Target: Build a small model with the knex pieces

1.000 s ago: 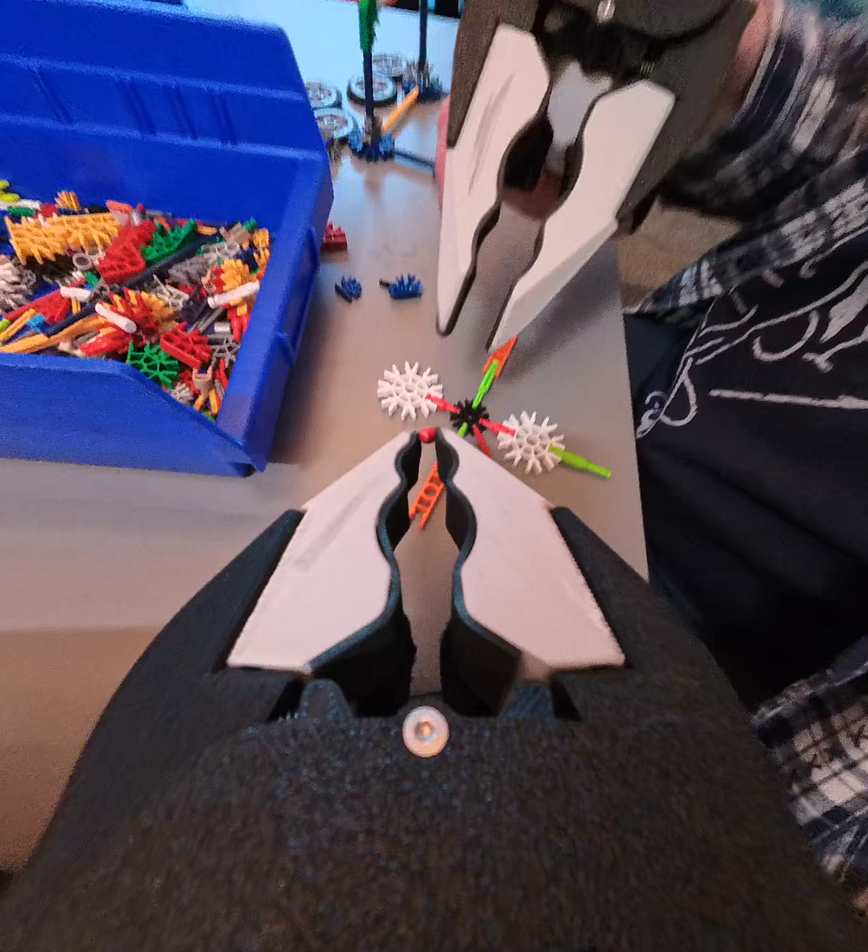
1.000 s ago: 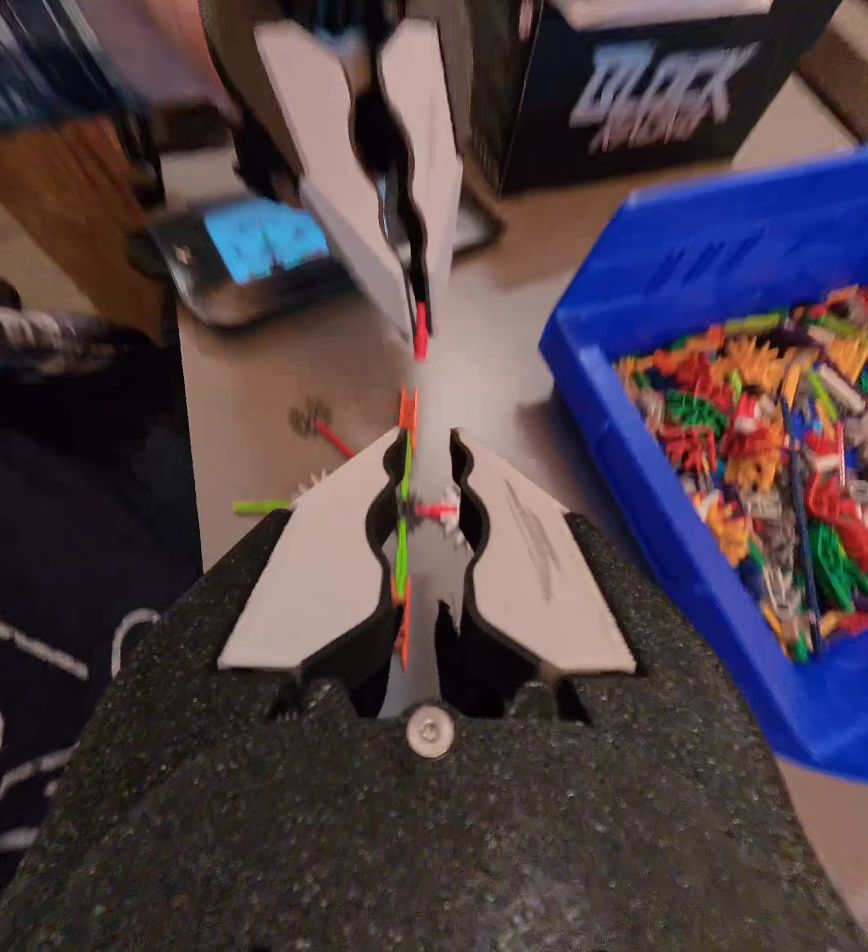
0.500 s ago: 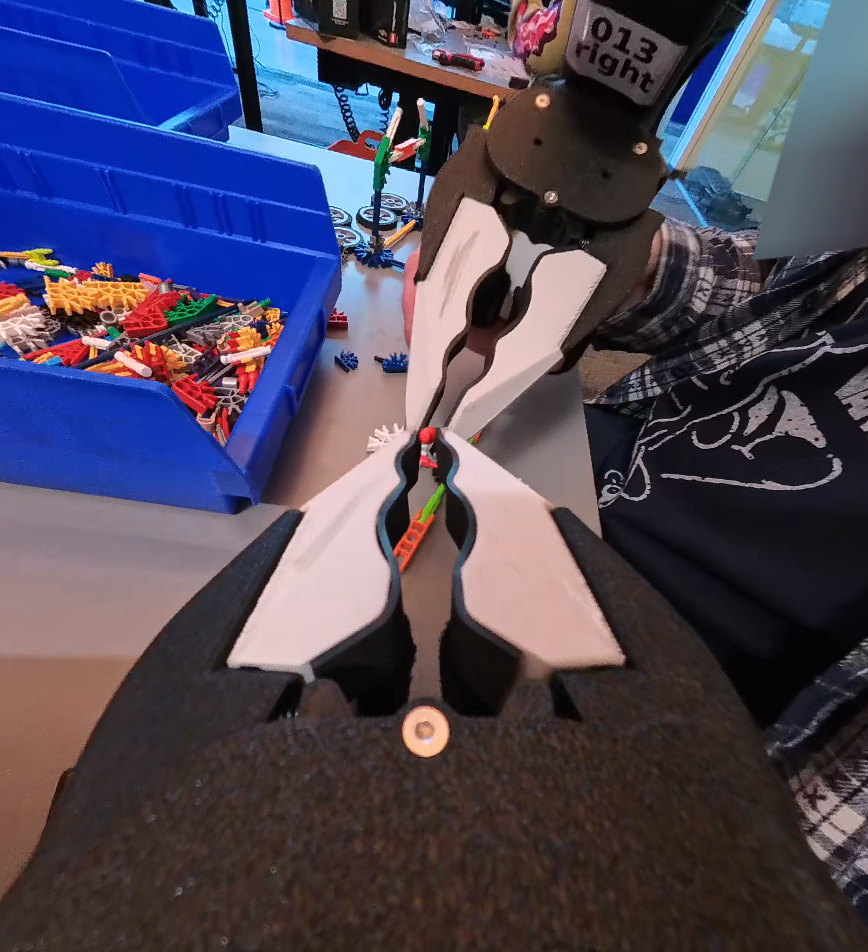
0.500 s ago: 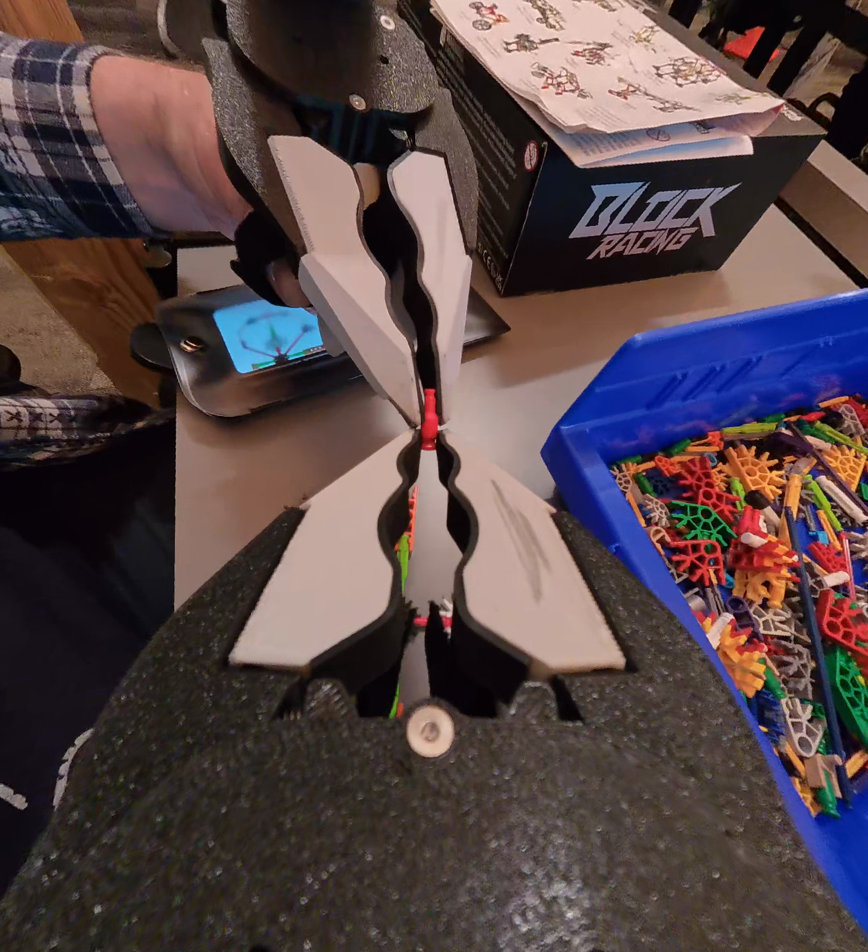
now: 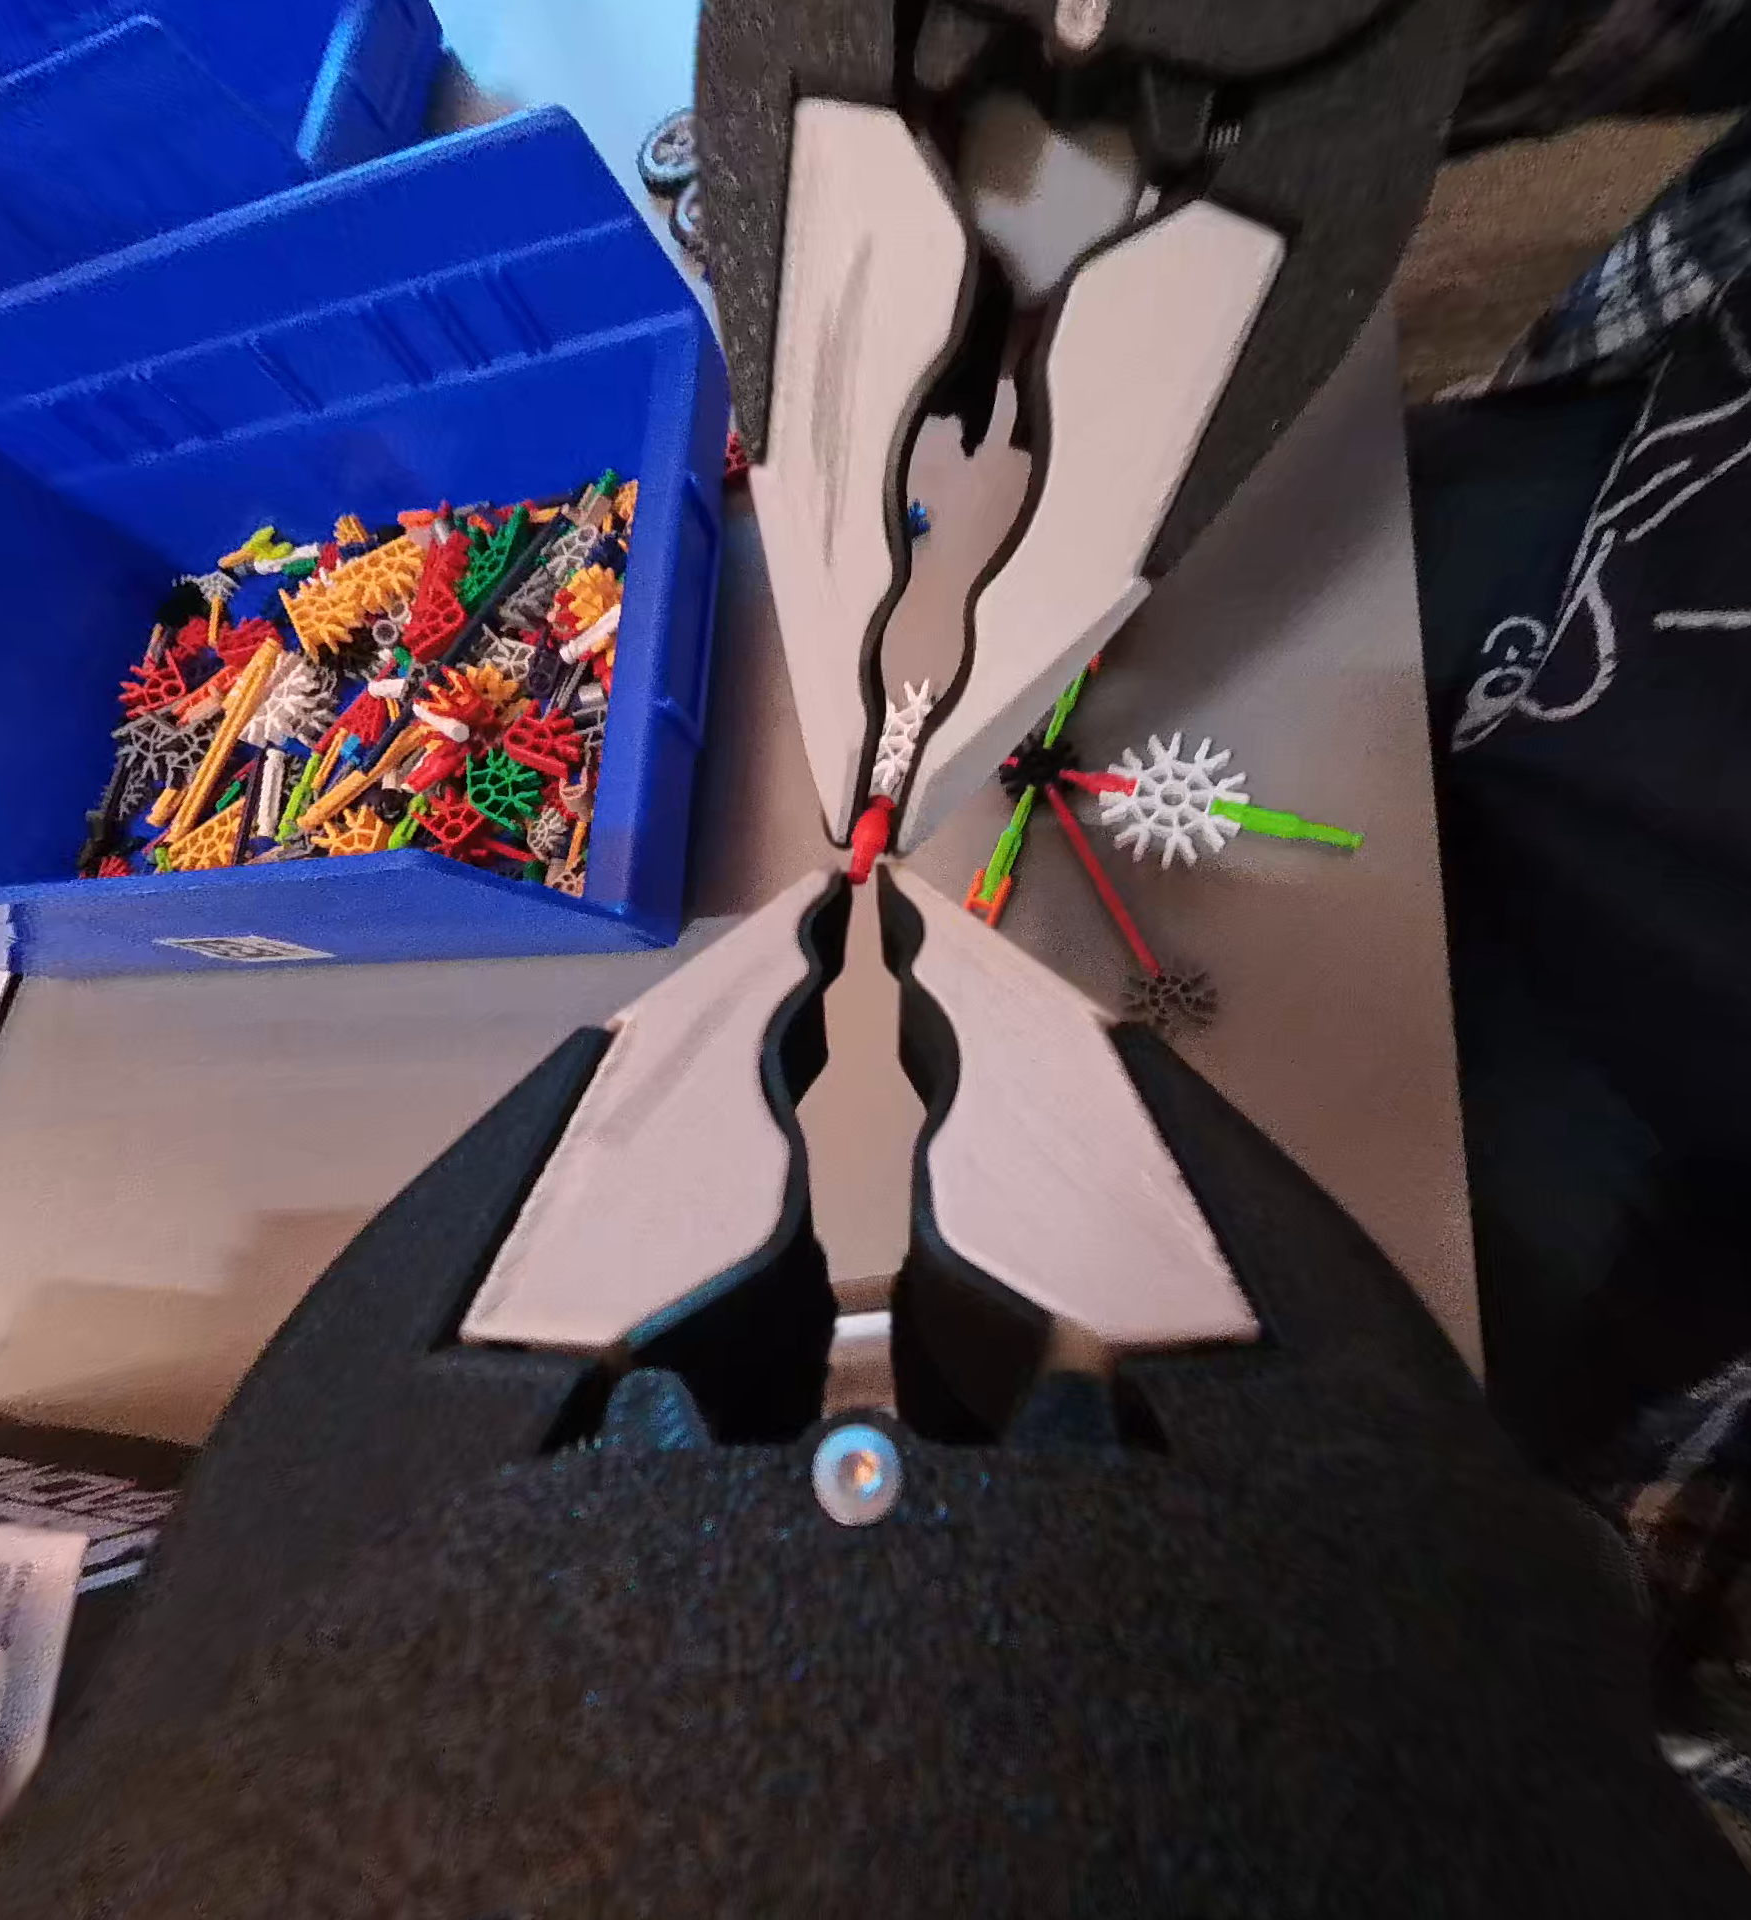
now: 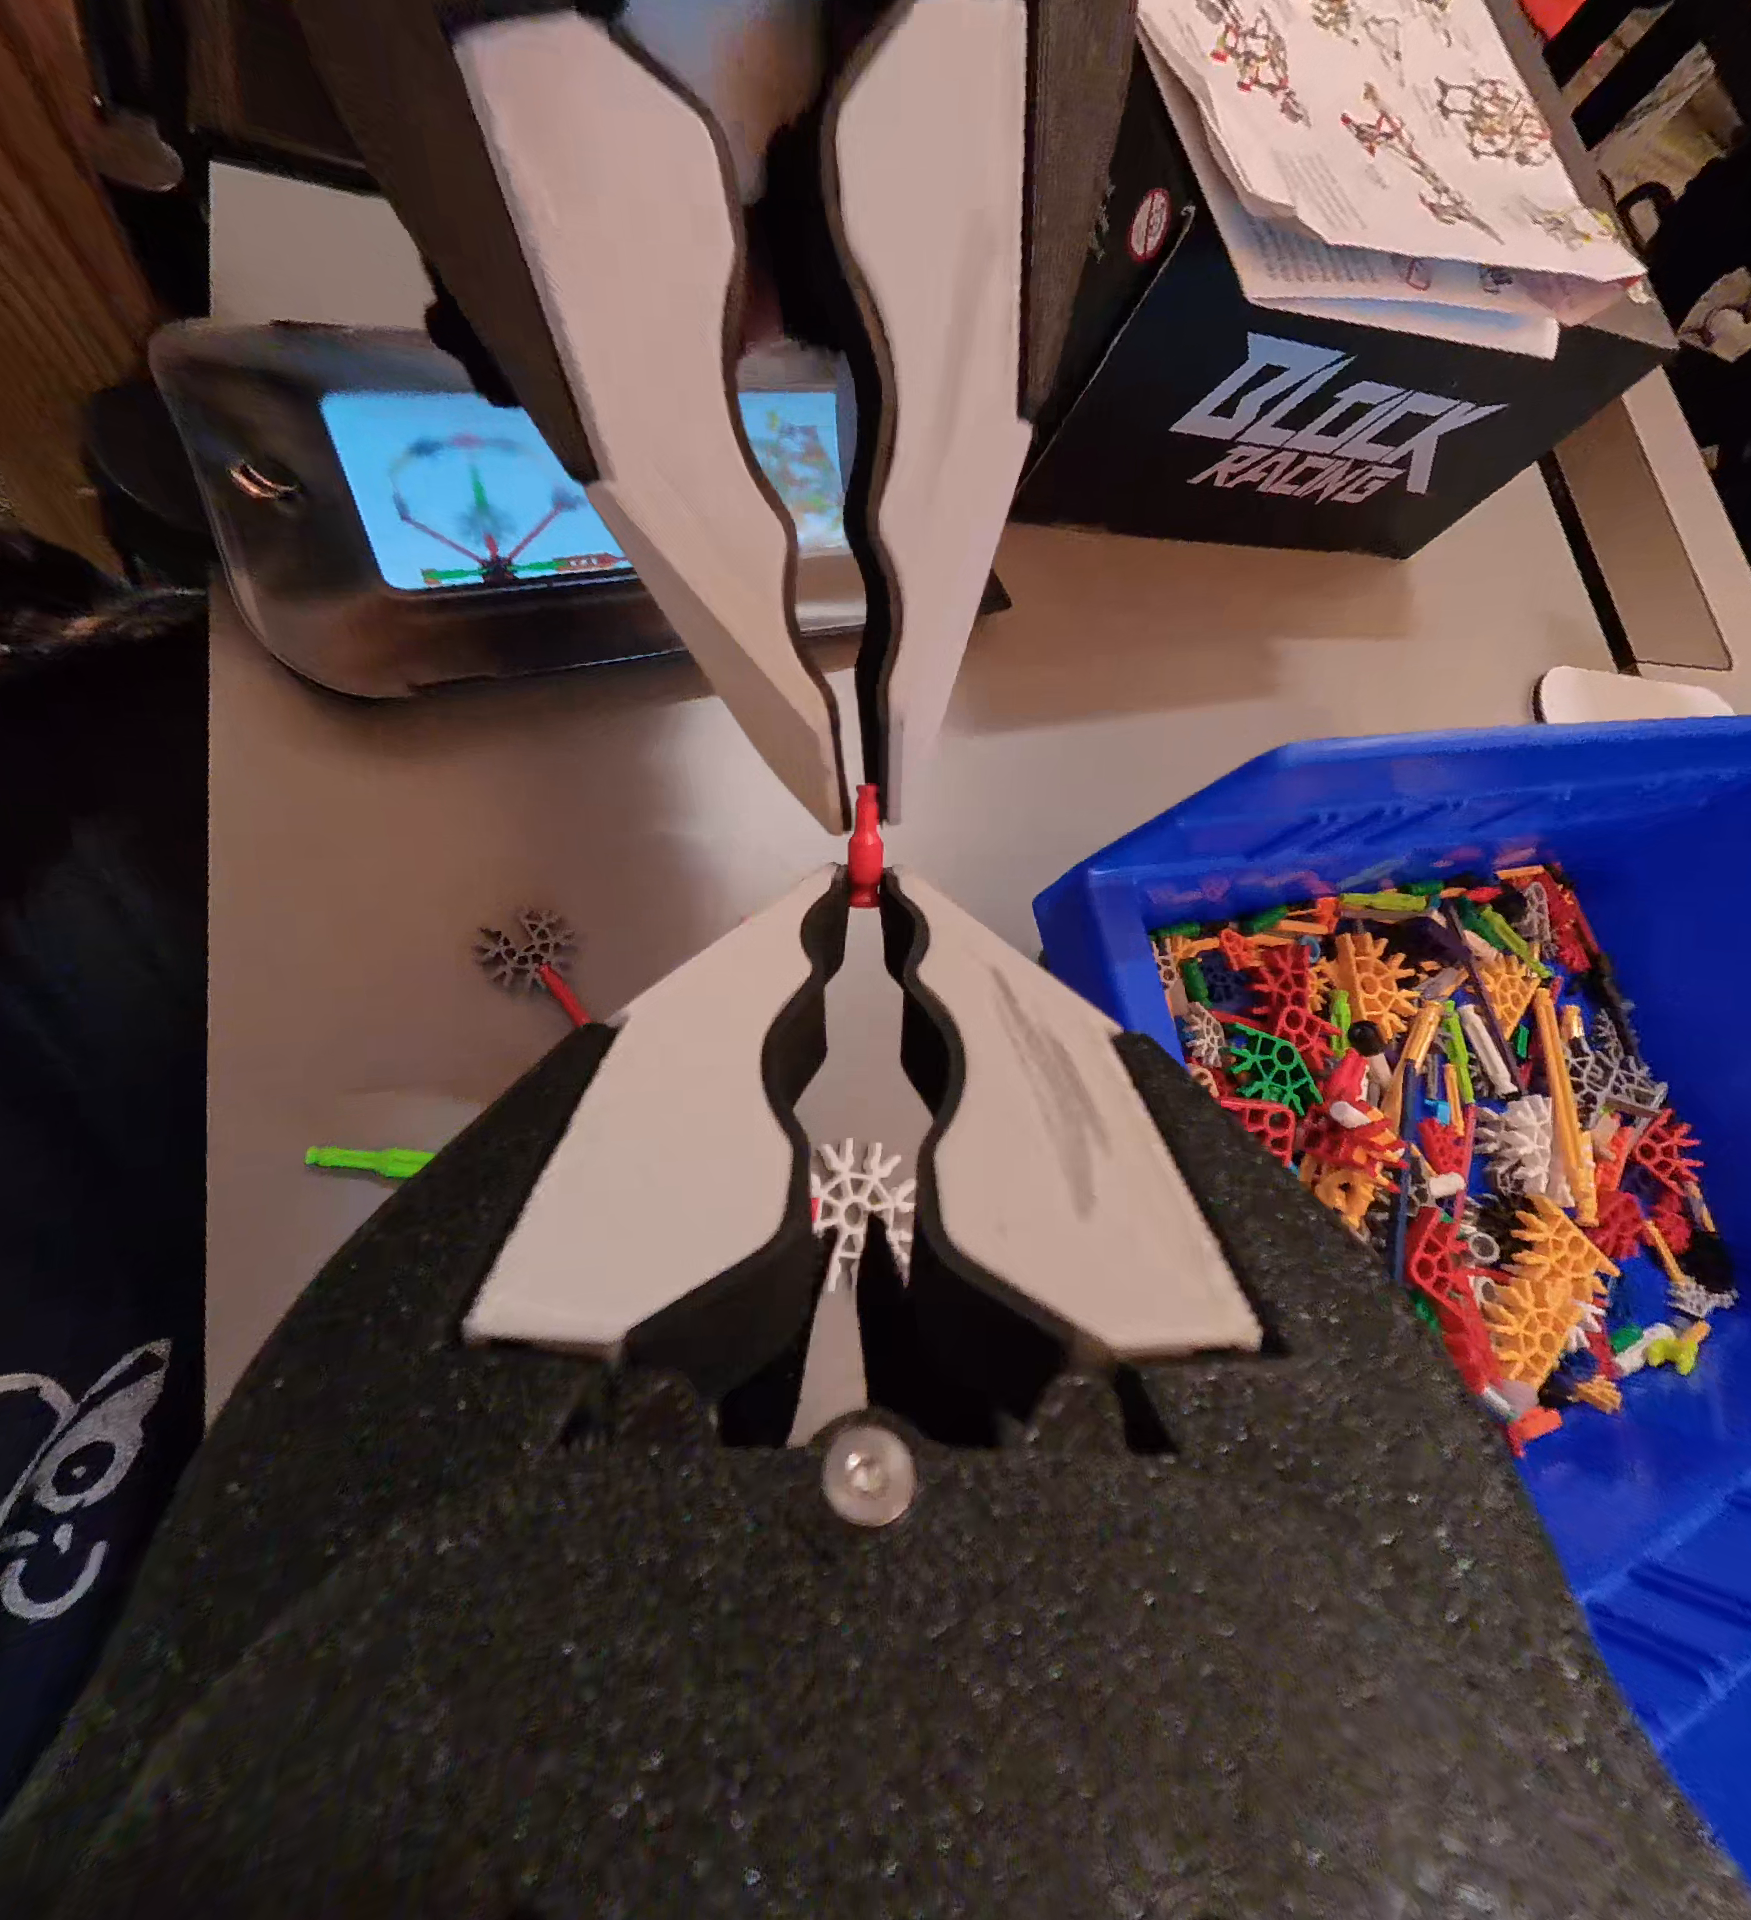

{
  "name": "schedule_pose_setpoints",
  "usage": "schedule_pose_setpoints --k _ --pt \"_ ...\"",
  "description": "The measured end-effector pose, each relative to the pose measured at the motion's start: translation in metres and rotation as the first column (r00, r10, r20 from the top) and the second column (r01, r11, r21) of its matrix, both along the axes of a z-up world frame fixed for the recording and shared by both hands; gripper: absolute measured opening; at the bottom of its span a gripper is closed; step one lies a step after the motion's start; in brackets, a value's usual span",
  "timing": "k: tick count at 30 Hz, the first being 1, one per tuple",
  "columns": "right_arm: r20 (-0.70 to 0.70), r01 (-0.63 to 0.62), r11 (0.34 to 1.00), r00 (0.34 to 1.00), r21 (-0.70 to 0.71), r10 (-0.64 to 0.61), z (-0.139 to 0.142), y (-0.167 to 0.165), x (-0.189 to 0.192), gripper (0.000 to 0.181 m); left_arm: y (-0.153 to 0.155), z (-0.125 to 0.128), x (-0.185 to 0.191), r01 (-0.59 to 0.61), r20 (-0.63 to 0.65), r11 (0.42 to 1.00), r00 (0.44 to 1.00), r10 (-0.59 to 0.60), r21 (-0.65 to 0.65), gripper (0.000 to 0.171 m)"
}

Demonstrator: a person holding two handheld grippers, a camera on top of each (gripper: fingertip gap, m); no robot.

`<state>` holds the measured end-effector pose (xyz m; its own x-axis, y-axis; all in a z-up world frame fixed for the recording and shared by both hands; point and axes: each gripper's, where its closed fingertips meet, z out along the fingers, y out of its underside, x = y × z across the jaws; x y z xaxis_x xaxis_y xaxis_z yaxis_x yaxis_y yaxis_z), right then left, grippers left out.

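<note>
Left gripper point(image 5: 858, 881): we see its jaws drawn nearly together, the tips pinching 1 end of a short red rod point(image 5: 869, 831).
Right gripper point(image 6: 860, 885): it meets the left one tip to tip, jaws narrowed on the rod's other end.
Red rod: it is held above the table point(image 5: 227, 1143), bridging the 2 sets of tips, which are almost touching.
Blue bin point(image 5: 663, 665): full of mixed coloured pieces, its near wall stands just to the left of the tips in the left wrist view, leaving only a thin strip of bare table beside them.
Spoked piece: a black hub point(image 5: 1035, 767) with red and green rods lies flat just to the right of the tips.
White wheel point(image 5: 1172, 800): it sits on 1 spoke, with a green rod point(image 5: 1286, 828) pointing to the table's edge.
Grey wheel point(image 6: 526, 948): it ends a red spoke, close to that edge.
Second white wheel point(image 6: 858, 1205): it lies under the right gripper, seen between its fingers; we cannot tell if it joins the hub.
Table edge: it runs close behind the spoked piece, with a person's dark shirt point(image 5: 1629, 831) beyond it.
Open room: bare table spreads on the near side of the bin, below the left gripper.
Screen point(image 6: 476, 499): a lit tablet lies behind the left gripper.
Black box point(image 6: 1318, 447): it stands by the tablet, with paper sheets point(image 6: 1370, 125) on top.
</note>
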<state>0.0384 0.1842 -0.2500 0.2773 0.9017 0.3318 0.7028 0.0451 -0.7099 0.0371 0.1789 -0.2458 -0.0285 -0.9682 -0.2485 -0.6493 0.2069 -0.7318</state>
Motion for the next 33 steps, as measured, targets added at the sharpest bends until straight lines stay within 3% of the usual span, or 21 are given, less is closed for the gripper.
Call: schedule_pose_setpoints --k 10,13,24,33 --pt "0.01 -0.031 0.999 0.999 -0.008 0.031 0.015 0.015 -0.008 0.005 0.015 0.015 -0.007 -0.006 -0.027 1.0 1.0 0.006 0.003 0.002" --pt "0.038 -0.025 1.0 0.999 -0.011 0.026 0.014 0.022 -0.009 0.005 0.018 0.02 -0.01 -0.017 -0.02 1.0 1.0 0.018 0.015 0.01" --pt "0.038 -0.064 0.996 0.997 -0.058 0.066 0.01 0.02 -0.015 0.005 0.019 0.015 -0.012 -0.006 -0.037 1.0 0.999 0.006 0.02 0.003" --pt "0.061 -0.057 0.995 0.996 -0.081 0.062 0.006 0.023 -0.009 0.005 0.018 0.017 -0.009 -0.004 -0.044 0.999 0.999 0.007 0.054 0.011"
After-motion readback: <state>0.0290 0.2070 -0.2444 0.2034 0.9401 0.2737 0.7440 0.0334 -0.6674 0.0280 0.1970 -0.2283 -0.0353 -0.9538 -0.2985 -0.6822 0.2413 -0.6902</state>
